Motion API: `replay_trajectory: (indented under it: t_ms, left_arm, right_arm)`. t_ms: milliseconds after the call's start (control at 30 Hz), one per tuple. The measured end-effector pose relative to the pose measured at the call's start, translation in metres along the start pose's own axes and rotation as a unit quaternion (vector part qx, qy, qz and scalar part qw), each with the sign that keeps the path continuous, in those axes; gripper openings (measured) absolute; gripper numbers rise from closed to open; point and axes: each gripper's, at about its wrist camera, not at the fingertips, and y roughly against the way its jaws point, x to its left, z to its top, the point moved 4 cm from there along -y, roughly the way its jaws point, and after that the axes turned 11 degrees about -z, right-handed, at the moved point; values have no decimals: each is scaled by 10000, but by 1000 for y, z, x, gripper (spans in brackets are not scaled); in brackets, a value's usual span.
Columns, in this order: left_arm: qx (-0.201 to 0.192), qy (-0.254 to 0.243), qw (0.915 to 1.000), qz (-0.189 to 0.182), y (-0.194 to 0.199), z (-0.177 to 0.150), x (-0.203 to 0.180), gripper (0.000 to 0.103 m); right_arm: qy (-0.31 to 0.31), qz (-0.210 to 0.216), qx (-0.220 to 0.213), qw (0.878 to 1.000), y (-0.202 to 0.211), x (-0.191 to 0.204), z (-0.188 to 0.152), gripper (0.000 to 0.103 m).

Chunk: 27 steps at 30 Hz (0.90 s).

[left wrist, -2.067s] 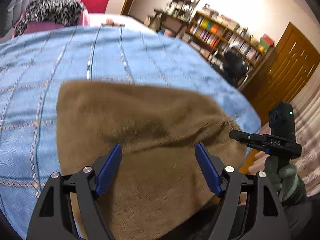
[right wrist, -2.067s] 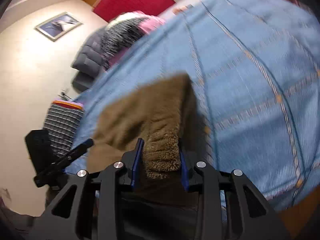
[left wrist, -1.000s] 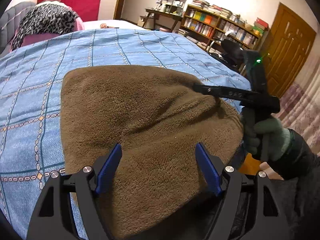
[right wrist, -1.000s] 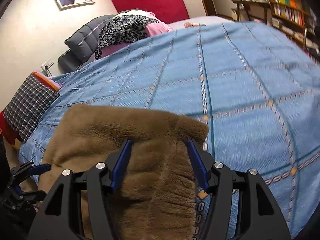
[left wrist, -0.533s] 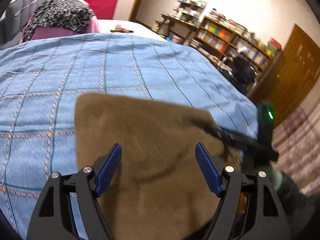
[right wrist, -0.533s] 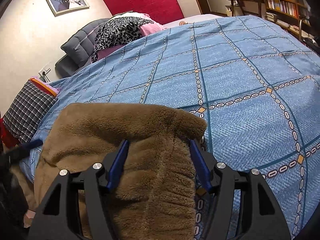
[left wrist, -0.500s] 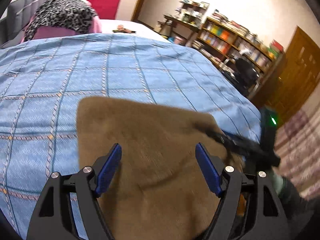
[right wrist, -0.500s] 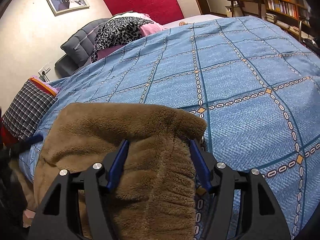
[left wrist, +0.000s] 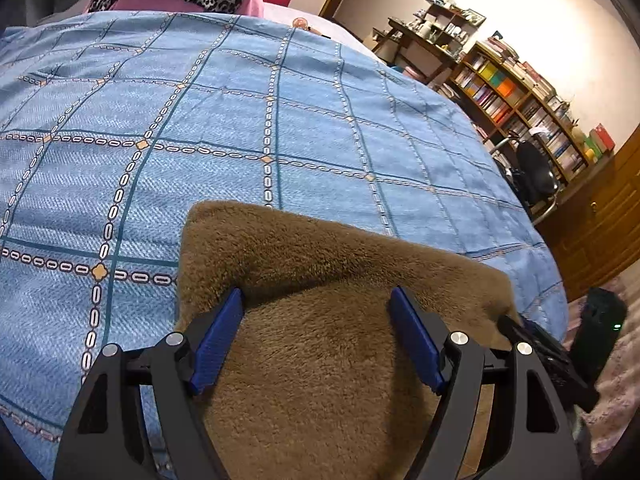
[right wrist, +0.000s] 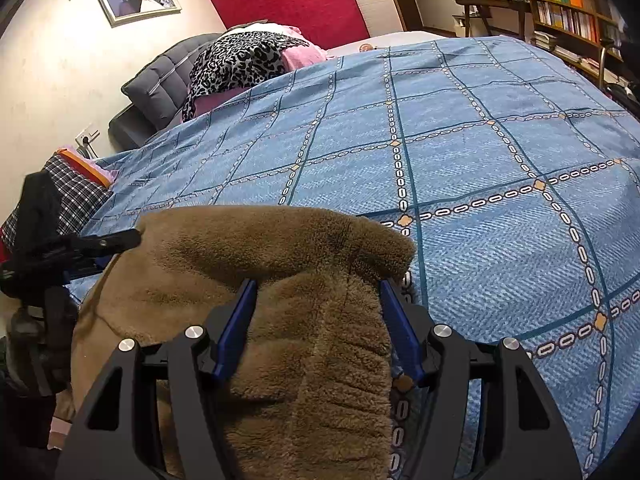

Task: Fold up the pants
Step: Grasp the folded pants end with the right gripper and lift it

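Pants [right wrist: 240, 264] lie bunched in a brown fleece mound at the near edge of the bed [right wrist: 480, 140], part hanging off it. At least one fold looks done; flattening and a further fold seem left. Left gripper [left wrist: 316, 336] and right gripper [right wrist: 316, 320] both hover with fingers apart over the fleece, gripping nothing.
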Motion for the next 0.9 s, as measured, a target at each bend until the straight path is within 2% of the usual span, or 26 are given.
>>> replay_trajectory:
  t_ms: [167, 333, 600, 700, 833, 900]
  left_arm:
    - [-56, 38, 10000, -72, -1, -1, 4, 76]
    - [-122, 71, 9998, -103, 11, -3, -3, 76]
    - [-279, 179, 9994, -78, 46, -11, -8, 78]
    - [-298, 60, 9993, 235, 57, -17, -7, 78]
    - [-292, -190, 9958, 846, 69, -26, -10, 78]
    - [-292, -246, 9945, 973, 72, -29, -11, 78]
  right_arm:
    - [-176, 140, 60, 9997, -5, -5, -2, 68]
    - [-669, 441, 433, 9958, -12, -17, -7, 71]
    - [-672, 357, 301, 9966, 10, -17, -1, 71]
    - [-566, 184, 160, 9981, 21, -16, 2, 71]
    - [-236, -128, -107, 9996, 39, -6, 6, 71]
    - [-30, -241, -239, 9994, 49, 2, 6, 73]
